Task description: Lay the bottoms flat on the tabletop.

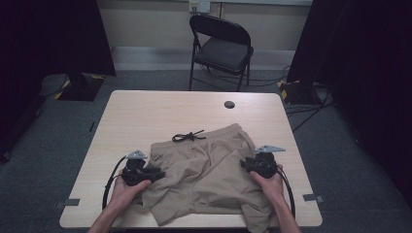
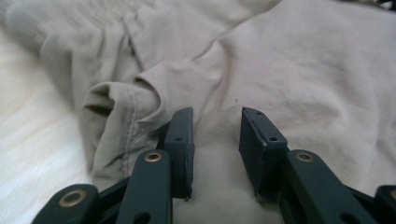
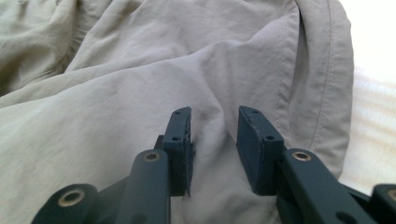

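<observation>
The beige shorts [image 1: 209, 170] lie crumpled on the counter [image 1: 145, 116], near its front edge. The left gripper [image 1: 156, 174] rests at their left side and the right gripper [image 1: 247, 165] at their right side. Both have their fingers parted, with cloth between but not pinched.
</observation>
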A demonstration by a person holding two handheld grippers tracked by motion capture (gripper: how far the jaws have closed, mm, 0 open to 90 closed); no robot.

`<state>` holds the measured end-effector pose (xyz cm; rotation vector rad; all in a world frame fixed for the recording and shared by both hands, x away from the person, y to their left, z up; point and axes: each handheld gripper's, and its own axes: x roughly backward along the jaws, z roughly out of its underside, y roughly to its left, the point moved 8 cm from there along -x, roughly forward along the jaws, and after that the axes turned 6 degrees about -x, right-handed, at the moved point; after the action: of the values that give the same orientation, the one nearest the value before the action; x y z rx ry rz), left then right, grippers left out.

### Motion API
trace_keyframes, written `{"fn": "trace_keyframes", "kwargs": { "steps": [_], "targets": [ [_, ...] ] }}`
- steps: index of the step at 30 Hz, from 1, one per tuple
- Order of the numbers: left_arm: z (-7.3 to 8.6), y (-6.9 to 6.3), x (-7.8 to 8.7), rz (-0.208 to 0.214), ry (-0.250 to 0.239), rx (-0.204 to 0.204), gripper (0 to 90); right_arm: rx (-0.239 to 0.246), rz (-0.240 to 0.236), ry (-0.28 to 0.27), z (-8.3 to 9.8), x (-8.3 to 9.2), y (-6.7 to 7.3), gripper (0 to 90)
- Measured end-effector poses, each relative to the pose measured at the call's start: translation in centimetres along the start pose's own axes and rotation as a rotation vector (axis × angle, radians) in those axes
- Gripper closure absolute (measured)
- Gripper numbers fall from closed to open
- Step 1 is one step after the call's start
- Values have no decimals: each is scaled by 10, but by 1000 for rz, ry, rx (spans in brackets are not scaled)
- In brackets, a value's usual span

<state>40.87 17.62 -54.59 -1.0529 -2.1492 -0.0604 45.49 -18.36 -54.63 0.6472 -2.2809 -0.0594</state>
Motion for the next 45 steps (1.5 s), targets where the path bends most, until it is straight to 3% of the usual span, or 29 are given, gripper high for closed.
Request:
{"fn": "trace_keyframes", "kwargs": {
  "steps": [8, 13, 15, 21, 27, 29, 32, 34, 37, 39, 40, 41, 43, 45],
  "targets": [
    [4, 11, 9, -13, -28, 41, 661, 22, -18, 2, 17, 15, 12, 662],
    [6, 11, 10, -25, -40, 37, 655, 38, -46, 14, 32, 26, 25, 662],
    [6, 11, 10, -27, -38, 38, 648, 23, -64, 15, 37, 31, 28, 662],
    [16, -3, 17, -7, -11, -3, 646, 38, -83, 32, 50, 41, 41, 657],
    [29, -20, 28, 13, 29, -28, 627, 57, -112, 53, 60, 49, 52, 637],
    [29, -20, 29, 17, 25, -25, 622, 58, -121, 57, 60, 49, 52, 623],
    [21, -19, 37, 30, -5, -14, 612, 73, -102, 59, 54, 48, 48, 578],
    [1, -16, 49, 39, -69, 1, 612, 52, -105, 22, 38, 49, 41, 544],
    [-12, -10, 55, 30, -91, -5, 609, 43, -98, 2, 24, 47, 35, 520],
    [-28, 4, 56, 16, -111, 9, 609, 29, -75, -26, 3, 42, 23, 499],
    [-28, 4, 56, 16, -111, 9, 610, 29, -75, -26, 3, 42, 23, 499],
    [-35, 16, 53, -1, -118, 27, 621, 19, -50, -46, -10, 37, 14, 486],
    [-37, 22, 51, -1, -124, 41, 632, 12, -41, -53, -15, 34, 8, 477],
    [-36, 41, 39, -14, -117, 93, 652, -19, -21, -58, -27, 24, -7, 457]
  ]
}}
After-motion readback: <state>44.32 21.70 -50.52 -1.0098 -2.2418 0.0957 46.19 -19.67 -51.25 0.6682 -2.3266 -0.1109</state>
